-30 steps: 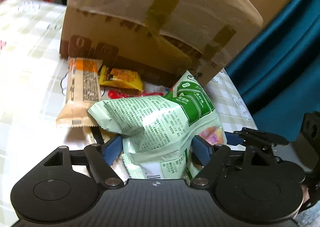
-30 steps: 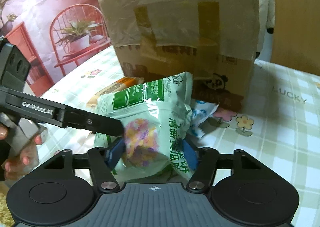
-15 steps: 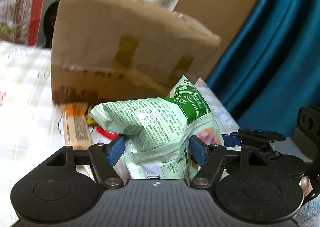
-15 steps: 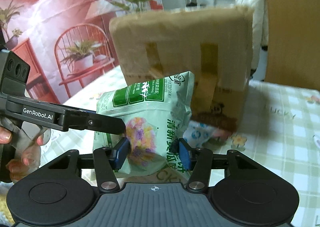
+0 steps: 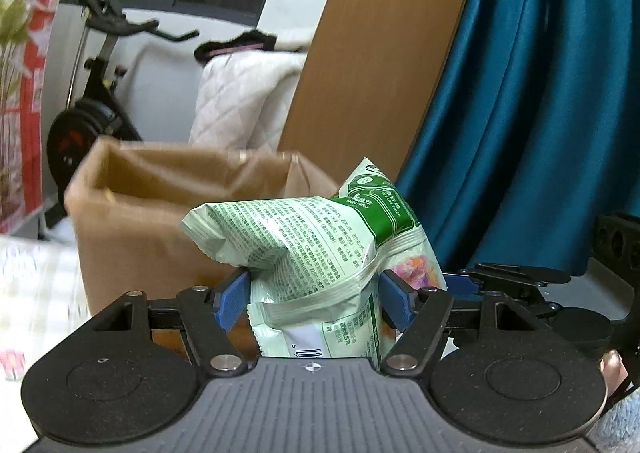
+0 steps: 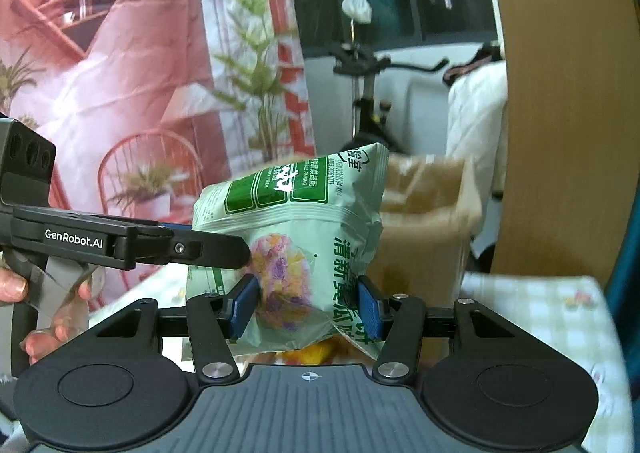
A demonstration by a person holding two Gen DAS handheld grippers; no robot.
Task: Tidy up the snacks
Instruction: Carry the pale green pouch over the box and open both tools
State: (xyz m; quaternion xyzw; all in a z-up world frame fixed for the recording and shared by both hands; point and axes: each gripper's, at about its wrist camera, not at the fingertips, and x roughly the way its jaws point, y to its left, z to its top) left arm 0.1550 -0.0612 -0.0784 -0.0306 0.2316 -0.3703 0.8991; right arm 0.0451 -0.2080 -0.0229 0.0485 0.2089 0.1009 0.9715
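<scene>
A pale green snack bag [image 5: 320,249] with dark green labels hangs in the air, held from two sides. My left gripper [image 5: 314,301] is shut on its lower part, blue pads [image 5: 234,301] pressing each side. My right gripper [image 6: 306,307] is also shut on the green snack bag [image 6: 296,237], pinching it near the bottom. In the right wrist view the left gripper's black finger [image 6: 200,249] reaches in from the left and touches the bag. Behind the bag stands a brown cardboard box [image 5: 160,221] with its top open; its inside is mostly hidden.
The cardboard box [image 6: 428,221] stands on a table with a checked cloth [image 6: 540,313]. A teal curtain [image 5: 540,113] and a wooden panel [image 5: 380,53] rise at the right. An exercise bike [image 5: 92,105] and a white quilt stand beyond. A person's hand [image 6: 48,325] grips the left handle.
Both grippers have risen together with the green bag. The box now sits lower in view with its open top showing. The small snacks on the table have dropped out of sight.
</scene>
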